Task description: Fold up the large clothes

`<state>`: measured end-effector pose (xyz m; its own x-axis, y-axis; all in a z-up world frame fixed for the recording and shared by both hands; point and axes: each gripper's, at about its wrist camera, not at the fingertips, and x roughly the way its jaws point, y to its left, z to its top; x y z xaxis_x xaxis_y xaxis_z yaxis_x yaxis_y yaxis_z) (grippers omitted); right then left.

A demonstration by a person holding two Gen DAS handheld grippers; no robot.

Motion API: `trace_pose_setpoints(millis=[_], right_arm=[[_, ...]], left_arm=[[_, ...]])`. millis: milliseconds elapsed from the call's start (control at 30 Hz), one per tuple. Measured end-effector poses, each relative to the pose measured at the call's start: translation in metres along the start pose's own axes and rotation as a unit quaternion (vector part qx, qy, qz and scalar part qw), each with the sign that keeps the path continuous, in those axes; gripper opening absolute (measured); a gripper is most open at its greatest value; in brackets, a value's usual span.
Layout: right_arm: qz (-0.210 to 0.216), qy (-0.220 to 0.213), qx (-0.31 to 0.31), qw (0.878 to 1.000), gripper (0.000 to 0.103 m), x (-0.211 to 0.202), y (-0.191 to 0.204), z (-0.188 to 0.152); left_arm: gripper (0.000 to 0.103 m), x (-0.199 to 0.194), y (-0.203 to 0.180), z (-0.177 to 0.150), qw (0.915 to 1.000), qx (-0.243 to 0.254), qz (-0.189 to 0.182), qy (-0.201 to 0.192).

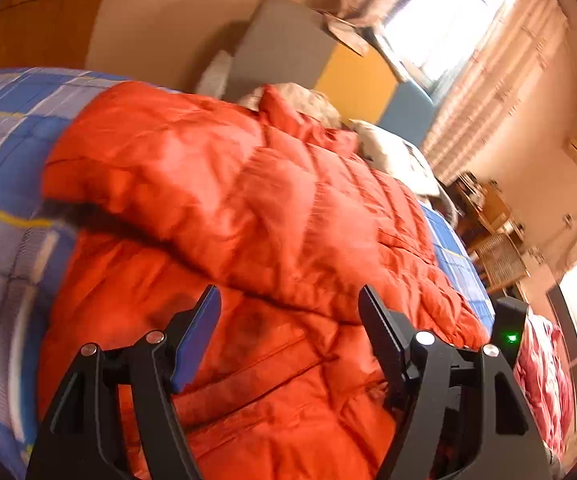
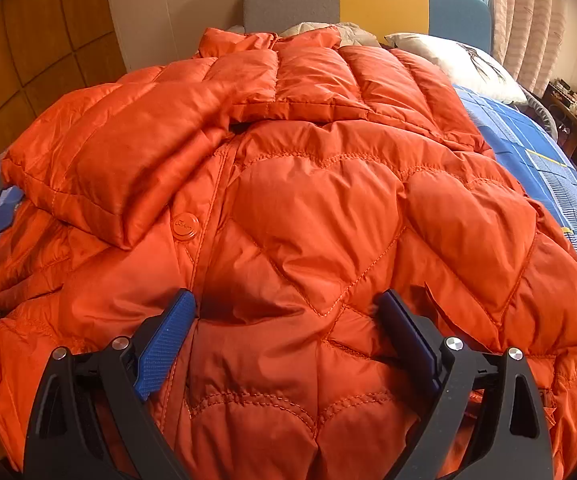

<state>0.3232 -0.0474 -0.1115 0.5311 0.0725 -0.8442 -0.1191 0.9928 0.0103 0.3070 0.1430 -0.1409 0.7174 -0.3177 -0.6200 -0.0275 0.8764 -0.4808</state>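
While my left gripper (image 1: 288, 312) hangs with jaws wide apart and nothing between them, I count one orange puffer jacket (image 2: 312, 208) spread on the blue checked bedspread (image 2: 560, 184), one sleeve (image 2: 128, 148) folded across. My right gripper (image 2: 284, 312) also gapes, empty, over one snap button (image 2: 186, 227).

Left wrist view motion-blurred: orange puffer jacket (image 1: 248, 220) stitching smeared, plaid bedsheet (image 1: 4, 152) streaked at 9 o'clock. Dark smudge on jacket at 6 o'clock, can't tell stain or shadow. Jacket hem cut off at bottom edge in both views. Pillow (image 2: 452, 58) print at 1 o'clock too small to read. Snap button (image 2: 186, 226) lettering illegible. Desk clutter (image 2: 572, 100) at 2 o'clock indistinct.
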Motion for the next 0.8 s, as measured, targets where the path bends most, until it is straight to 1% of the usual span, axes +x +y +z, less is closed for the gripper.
trace_pose_setpoints(millis=[33,100,133,200,233,267,300,333,400,467,500,533,567,600,633,667,700,733,767,800], right_arm=[[0.0,0.0,0.0,1.0,0.092,0.0,0.0,0.0],[0.0,0.001,0.003,1.0,0.092,-0.001,-0.001,0.0],[0.001,0.001,0.007,1.0,0.091,-0.004,-0.001,0.001],[0.011,-0.005,0.032,0.999,0.078,-0.012,-0.007,0.004],[0.032,-0.014,0.055,0.998,0.077,-0.019,-0.012,0.005],[0.062,-0.028,0.077,0.995,0.076,-0.028,-0.016,0.007],[0.078,-0.036,0.09,0.992,0.076,-0.033,-0.018,0.009],[0.102,-0.042,0.105,0.988,0.077,-0.037,-0.019,0.012],[0.152,-0.05,0.135,0.978,0.077,-0.041,-0.017,0.021],[0.192,-0.04,0.15,0.969,0.077,-0.034,-0.01,0.033],[0.196,-0.021,0.153,0.968,0.077,-0.024,-0.002,0.04],[0.203,-0.012,0.149,0.968,0.075,-0.017,0.005,0.044],[0.208,-0.008,0.145,0.967,0.06,-0.011,0.011,0.047],[0.207,-0.001,0.131,0.97,0.042,-0.002,0.021,0.053],[0.205,0.004,0.122,0.971,0.034,0.003,0.028,0.056],[0.197,0.007,0.108,0.974,0.019,0.008,0.036,0.061],[0.19,0.002,0.097,0.977,0.01,0.007,0.04,0.064],[0.18,-0.013,0.087,0.98,0.008,0.002,0.041,0.07],[0.173,-0.036,0.086,0.98,0.007,-0.007,0.038,0.078],[0.168,-0.047,0.087,0.981,0.007,-0.011,0.033,0.084]], left_arm=[[0.07,-0.002,0.004,-0.002,0.9999,-0.008,0.008,-0.002],[0.07,-0.001,0.015,-0.005,0.9989,-0.021,0.041,-0.002],[0.069,-0.002,0.019,-0.007,0.9984,-0.024,0.051,-0.004],[0.067,-0.004,0.028,-0.009,0.9963,-0.028,0.081,-0.005],[0.065,-0.003,0.031,-0.009,0.9958,-0.031,0.086,-0.005],[0.065,-0.004,0.035,-0.009,0.9955,-0.033,0.089,-0.006],[0.065,-0.006,0.037,-0.008,0.9948,-0.032,0.096,-0.01],[0.065,-0.006,0.038,-0.008,0.9944,-0.03,0.1,-0.012],[0.064,-0.007,0.043,-0.008,0.9946,-0.033,0.097,-0.015],[0.064,-0.007,0.047,-0.009,0.9945,-0.038,0.096,-0.017],[0.064,-0.006,0.048,-0.01,0.9947,-0.039,0.094,-0.017],[0.064,-0.006,0.049,-0.011,0.9948,-0.039,0.092,-0.017],[0.064,-0.006,0.049,-0.011,0.9948,-0.038,0.093,-0.017],[0.064,-0.006,0.05,-0.01,0.9947,-0.037,0.094,-0.018],[0.064,-0.005,0.05,-0.008,0.9946,-0.04,0.094,-0.019],[0.064,-0.005,0.049,-0.005,0.9947,-0.043,0.092,-0.019],[0.064,-0.005,0.05,-0.003,0.9947,-0.045,0.091,-0.019],[0.064,-0.004,0.049,-0.001,0.9946,-0.045,0.092,-0.02],[0.064,-0.003,0.049,0.002,0.9943,-0.043,0.096,-0.02],[0.064,-0.001,0.049,0.005,0.994,-0.042,0.099,-0.018]])
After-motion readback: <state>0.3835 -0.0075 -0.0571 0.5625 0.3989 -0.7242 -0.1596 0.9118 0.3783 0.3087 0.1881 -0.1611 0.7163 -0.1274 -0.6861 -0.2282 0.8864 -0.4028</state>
